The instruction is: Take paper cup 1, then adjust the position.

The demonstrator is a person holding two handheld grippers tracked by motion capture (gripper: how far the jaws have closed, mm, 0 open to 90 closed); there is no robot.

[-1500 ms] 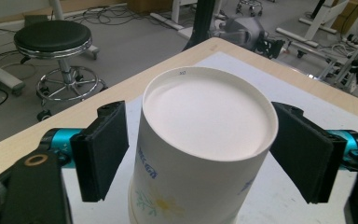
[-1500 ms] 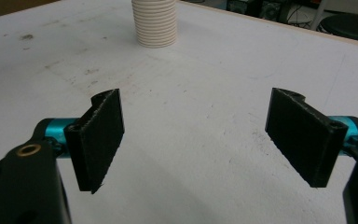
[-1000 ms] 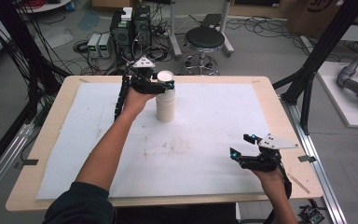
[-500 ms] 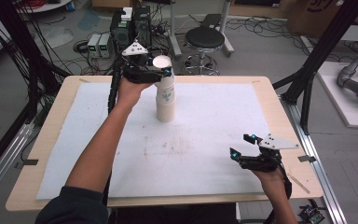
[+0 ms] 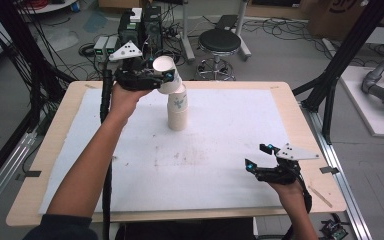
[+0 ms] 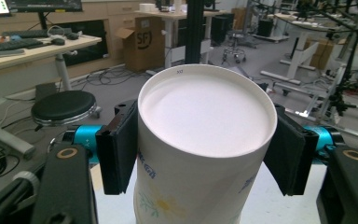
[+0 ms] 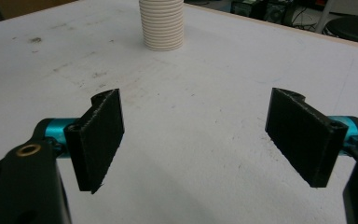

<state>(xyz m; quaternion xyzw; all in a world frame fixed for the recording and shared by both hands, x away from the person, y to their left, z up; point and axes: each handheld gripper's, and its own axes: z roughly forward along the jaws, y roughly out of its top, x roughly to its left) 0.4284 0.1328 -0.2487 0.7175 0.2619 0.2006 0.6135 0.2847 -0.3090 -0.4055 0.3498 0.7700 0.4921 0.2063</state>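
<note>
At the far side of the table [image 5: 300, 115], the left gripper [image 5: 156, 80] clamps a white paper cup [image 5: 166, 74] just below its rim, the jaws pressing on both of its sides. In the left gripper view the cup [image 6: 200, 140] blocks the table behind it, its lower part is cut off by the bottom edge, and the printed flower and blue lettering on its wall are too partial to read. The cup holds nothing; its inside shows plain white. Held tilted, its base sits at the top of the stack of paper cups [image 5: 178, 111] standing on the white mat [image 5: 220, 160]; whether it has cleared the stack is hard to tell. The right gripper view shows the stack's ribbed lower part [image 7: 162, 25], its top cropped. Compared with a second ago, the cup is higher and tipped over, the left hand is raised toward the far edge, and the left jaws have closed a little further. The right gripper [image 5: 260, 159] rests near the right front corner, jaws wide apart and gripping nothing, where it was.
</note>
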